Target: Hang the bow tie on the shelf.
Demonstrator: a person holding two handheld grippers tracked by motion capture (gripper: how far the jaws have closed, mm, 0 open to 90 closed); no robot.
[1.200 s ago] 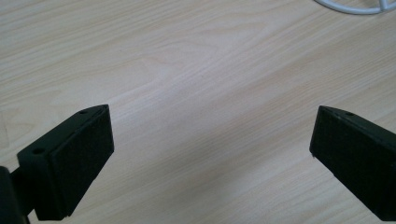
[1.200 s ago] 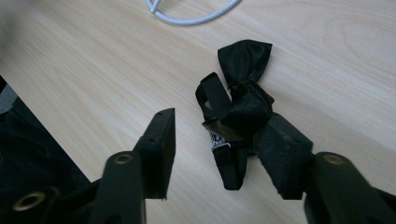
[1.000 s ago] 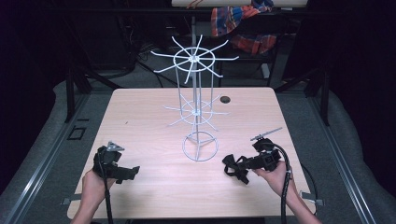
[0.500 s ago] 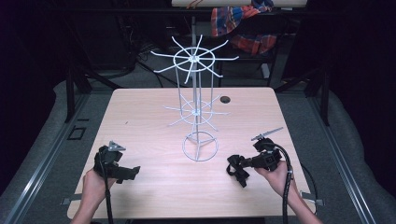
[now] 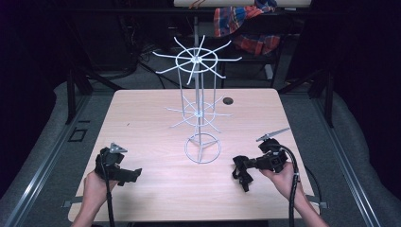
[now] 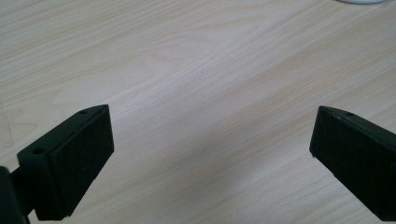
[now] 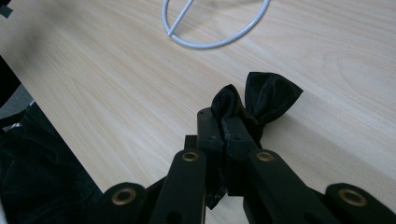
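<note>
My right hand-held gripper [image 7: 224,122] pinches a black cloth [image 7: 261,100] above the worktop [image 5: 156,118] near a white wire rack [image 5: 198,109]; my left hand-held gripper [image 6: 210,140] gapes wide.

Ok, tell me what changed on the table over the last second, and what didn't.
The right gripper, shut on a black cloth, drew back a little towards the person, away from the wire rack's ring base, so the cloth now hangs nearer the table's front edge. Nothing was taken hold of or let go. The left gripper stayed open where it was, and the rack did not move.
</note>
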